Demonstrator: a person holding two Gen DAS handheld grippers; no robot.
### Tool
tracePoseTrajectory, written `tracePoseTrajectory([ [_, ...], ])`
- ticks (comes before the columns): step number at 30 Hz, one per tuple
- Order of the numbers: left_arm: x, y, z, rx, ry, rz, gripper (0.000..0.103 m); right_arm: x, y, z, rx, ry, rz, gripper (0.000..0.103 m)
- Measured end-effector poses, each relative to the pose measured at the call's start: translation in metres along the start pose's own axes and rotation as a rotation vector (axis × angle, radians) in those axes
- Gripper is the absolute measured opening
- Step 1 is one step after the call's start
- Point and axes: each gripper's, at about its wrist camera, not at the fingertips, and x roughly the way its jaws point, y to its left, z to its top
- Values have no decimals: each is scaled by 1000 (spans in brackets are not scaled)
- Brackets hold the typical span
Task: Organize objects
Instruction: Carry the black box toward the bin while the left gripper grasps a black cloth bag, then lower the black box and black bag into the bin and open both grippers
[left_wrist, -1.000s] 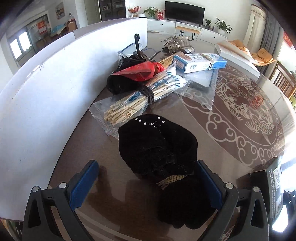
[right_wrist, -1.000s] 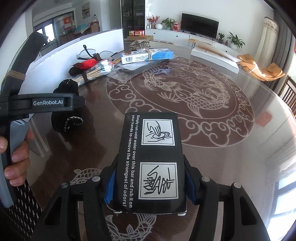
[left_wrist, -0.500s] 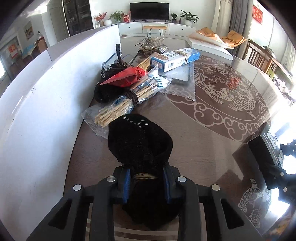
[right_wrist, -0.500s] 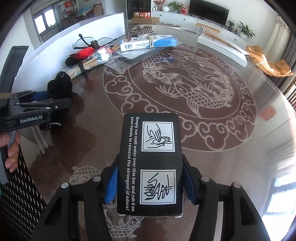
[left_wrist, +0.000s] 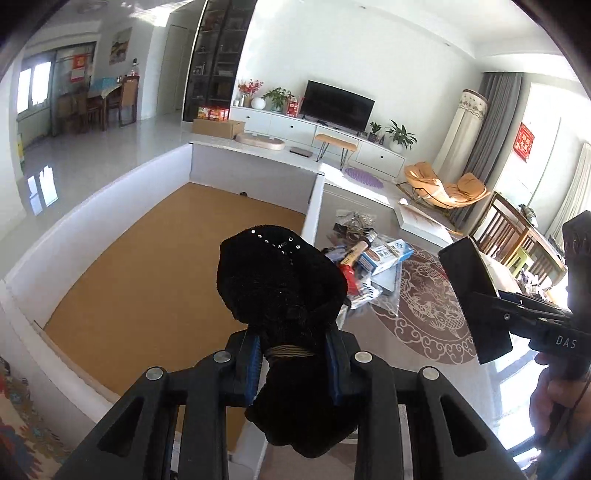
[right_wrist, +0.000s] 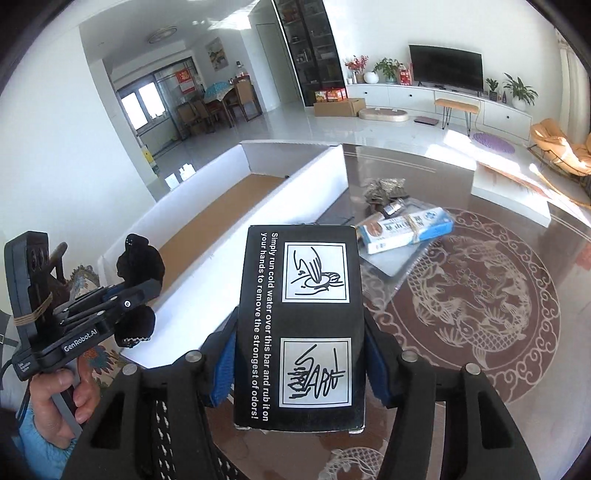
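My left jaws (left_wrist: 291, 363) pinch a black bundle (left_wrist: 280, 280) at its string-tied waist, holding it in the air over the white-walled tray (left_wrist: 92, 206) with the brown floor. My right jaws (right_wrist: 299, 363) are clamped on the sides of a black box (right_wrist: 301, 325), printed side up, carried above the surface (right_wrist: 480, 387) just beside the tray's near wall.

What could go wrong, as I judge it: the bundle is soft and gripped only at a narrow waist, so it could slump or slide out through the pads before it is well over the tray floor. The box juts far past my right jaws, and a bump of its front edge against the tray wall could twist it loose. Both loads head for the same tray, and my two tools could knock together over the wall.

The left view shows the tray's open floor with nothing lying in it where visible, and the pile still waiting on the surface: a blue carton (left_wrist: 386, 254), something red, plastic bags. The right view shows what the left cannot: a hand (right_wrist: 55, 395) on the left tool's handle, the bundle's lower end hanging below the left jaws, and the box's printed face.
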Motion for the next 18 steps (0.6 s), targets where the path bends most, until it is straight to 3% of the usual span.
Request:
tracePoseTrajectory([
  [5, 19, 87, 18, -80, 80, 147, 28, 60, 99, 45, -80, -7, 160, 59],
  [9, 39, 117, 18, -71, 152, 207, 29, 118, 155, 54, -128, 56, 193, 59],
  [11, 49, 122, 17, -57, 181, 239, 35, 144, 175, 49, -161, 100, 176, 60],
  [13, 55, 125, 14, -43, 188, 278, 55, 168, 187, 43, -185, 153, 153, 61],
  [15, 52, 121, 12, -18, 164, 285, 60, 179, 190, 40, -185, 179, 136, 66],
  [18, 41, 114, 10, -15, 108, 315, 84, 164, 180, 41, -163, 120, 131, 86],
])
